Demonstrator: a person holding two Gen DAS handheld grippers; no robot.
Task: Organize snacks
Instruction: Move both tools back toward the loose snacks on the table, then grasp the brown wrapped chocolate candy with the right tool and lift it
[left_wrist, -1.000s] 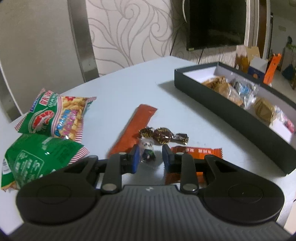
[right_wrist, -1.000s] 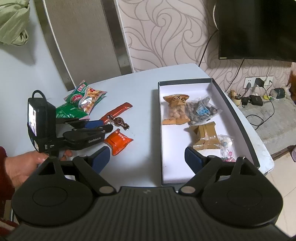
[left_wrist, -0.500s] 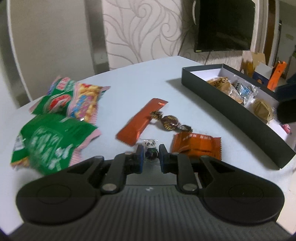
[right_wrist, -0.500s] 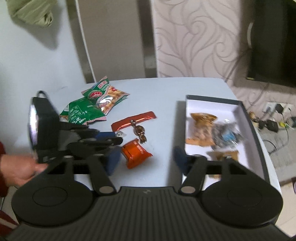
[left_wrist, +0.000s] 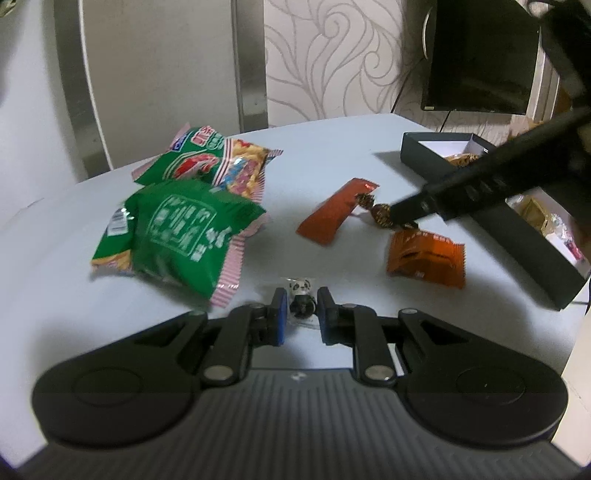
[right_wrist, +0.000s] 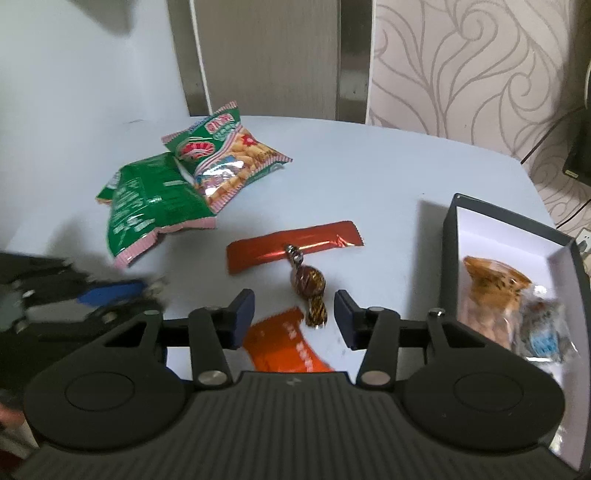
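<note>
My left gripper (left_wrist: 300, 312) is shut on a small panda-print candy (left_wrist: 301, 295) and holds it just above the pale table. My right gripper (right_wrist: 294, 308) is open, its jaws either side of a brown twist-wrapped candy (right_wrist: 307, 282). A long red bar wrapper (right_wrist: 291, 245) lies just beyond it and an orange packet (right_wrist: 286, 350) lies under the jaws. Two green snack bags (left_wrist: 177, 225) lie at the left. The black box (right_wrist: 517, 258) with a white inside holds several snacks at the right.
The right gripper's arm (left_wrist: 480, 181) crosses the left wrist view above the box (left_wrist: 491, 221). The table's edge runs close on the right, with a TV (left_wrist: 480, 55) and patterned wall behind.
My right gripper has swung left from the box and come down around the brown candy. My left gripper has pulled back with the panda candy held.
</note>
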